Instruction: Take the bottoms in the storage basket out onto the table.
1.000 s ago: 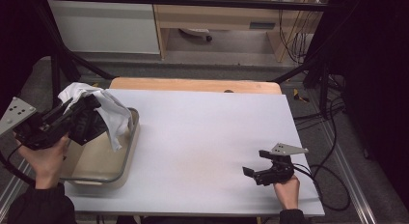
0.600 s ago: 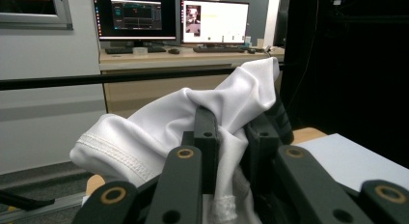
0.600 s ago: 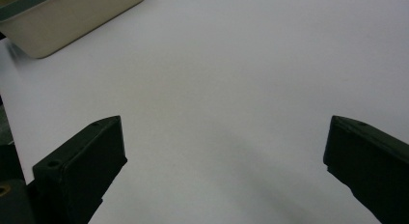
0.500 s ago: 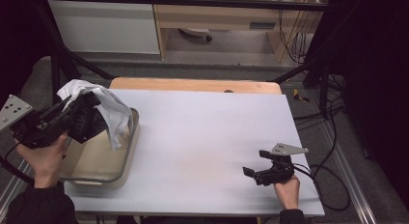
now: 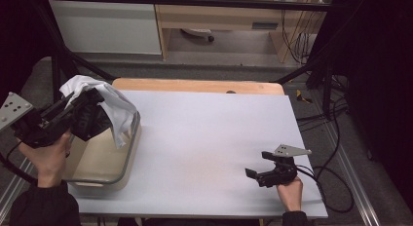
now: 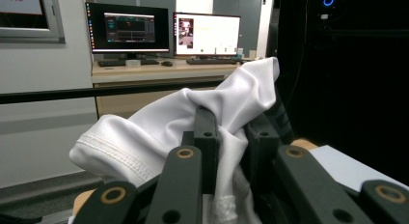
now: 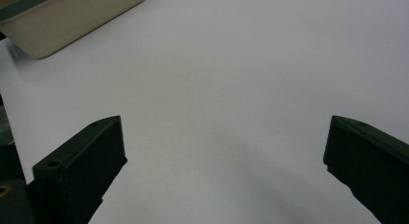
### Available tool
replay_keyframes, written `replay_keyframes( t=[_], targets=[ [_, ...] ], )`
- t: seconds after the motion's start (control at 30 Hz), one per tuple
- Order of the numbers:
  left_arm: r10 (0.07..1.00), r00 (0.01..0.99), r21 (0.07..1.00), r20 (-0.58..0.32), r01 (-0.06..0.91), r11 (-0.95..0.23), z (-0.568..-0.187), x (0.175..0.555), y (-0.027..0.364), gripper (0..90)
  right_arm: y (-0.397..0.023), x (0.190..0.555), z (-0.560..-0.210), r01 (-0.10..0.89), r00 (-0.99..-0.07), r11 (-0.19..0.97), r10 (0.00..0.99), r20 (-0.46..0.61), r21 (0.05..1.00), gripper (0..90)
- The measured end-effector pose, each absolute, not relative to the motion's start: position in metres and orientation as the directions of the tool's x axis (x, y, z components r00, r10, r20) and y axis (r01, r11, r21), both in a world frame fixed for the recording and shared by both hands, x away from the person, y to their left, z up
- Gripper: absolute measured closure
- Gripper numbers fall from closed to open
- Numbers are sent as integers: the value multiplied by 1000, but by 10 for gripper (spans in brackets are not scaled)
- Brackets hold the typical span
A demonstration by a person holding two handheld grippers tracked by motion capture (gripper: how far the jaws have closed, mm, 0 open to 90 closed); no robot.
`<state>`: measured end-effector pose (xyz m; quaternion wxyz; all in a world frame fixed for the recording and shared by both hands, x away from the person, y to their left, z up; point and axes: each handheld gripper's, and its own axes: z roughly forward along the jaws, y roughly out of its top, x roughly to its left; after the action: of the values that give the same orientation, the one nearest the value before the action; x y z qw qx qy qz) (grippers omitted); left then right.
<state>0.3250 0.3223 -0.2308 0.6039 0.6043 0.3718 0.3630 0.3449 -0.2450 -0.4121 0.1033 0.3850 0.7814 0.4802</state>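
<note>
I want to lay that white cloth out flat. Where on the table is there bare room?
The wide stretch of table between the tub at left and the right gripper near the front right corner is bare. It is crowded only at the left edge, where the left gripper holds the white cloth over the tub.

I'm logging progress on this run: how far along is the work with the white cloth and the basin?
Done: the left gripper is shut on the white cloth. In hand: the cloth hangs lifted over the cream basin, one end drooping inside. Left: setting it down somewhere, probably on the white table. The right gripper rests open there.
</note>
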Motion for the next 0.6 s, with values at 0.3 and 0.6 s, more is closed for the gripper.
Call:
replay_keyframes(
  t=[0.3, 0.6],
  targets=[
    [882, 472, 1000, -13, -1, 15, -227, 325, 316, 777, -245, 345, -412, 505, -681, 241, 701, 211, 829, 17],
    [872, 490, 1000, -11, -9, 18, -224, 326, 308, 777, -245, 345, -412, 504, -682, 244, 701, 209, 828, 17]
  ],
)
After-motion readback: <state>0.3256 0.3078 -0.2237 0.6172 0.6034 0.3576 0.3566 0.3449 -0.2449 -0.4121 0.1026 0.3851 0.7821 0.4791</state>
